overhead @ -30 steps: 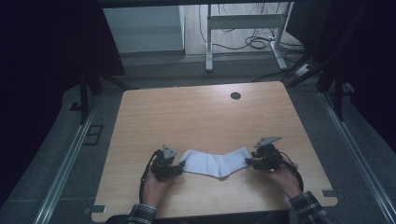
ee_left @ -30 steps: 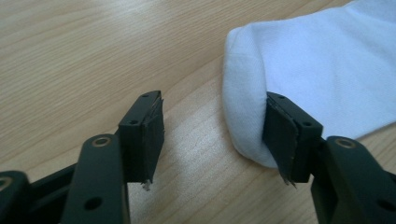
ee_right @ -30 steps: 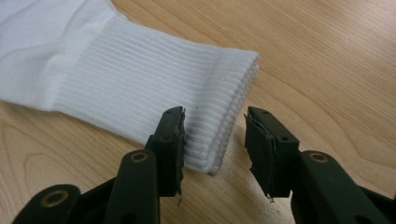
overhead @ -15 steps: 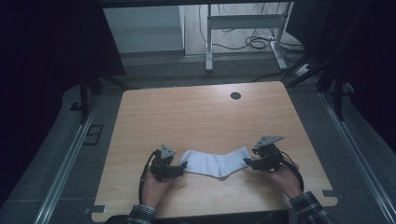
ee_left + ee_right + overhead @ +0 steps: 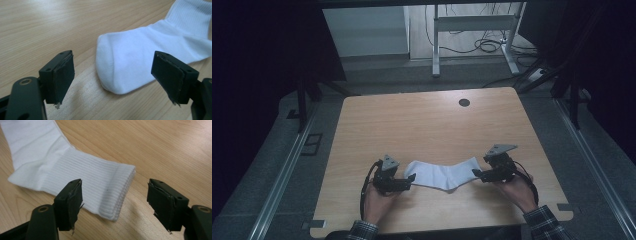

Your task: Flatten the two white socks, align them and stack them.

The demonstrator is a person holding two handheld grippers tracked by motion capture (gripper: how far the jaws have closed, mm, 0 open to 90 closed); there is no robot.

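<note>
A white sock [image 5: 444,174] lies flat and bent on the wooden table [image 5: 427,125], near its front edge. My left gripper [image 5: 408,182] is at the sock's toe end, and my right gripper [image 5: 475,174] is at its ribbed cuff. In the left gripper view the toe [image 5: 130,62] lies between the jaws of the left gripper [image 5: 116,82], and neither pad touches it. In the right gripper view the cuff [image 5: 100,185] lies between the jaws of the right gripper [image 5: 117,207], also untouched. Both grippers' jaws have just been opening and stand open.
A round cable hole [image 5: 464,102] sits near the table's far edge. Beyond the table are a metal desk frame [image 5: 472,30] and loose cables [image 5: 487,47] on the floor. Dark panels flank both sides. Both forearms come in over the front edge.
Both grippers' jaws have spread apart off the sock's two ends. The sock lies where it was, and the hands have kept their places.
</note>
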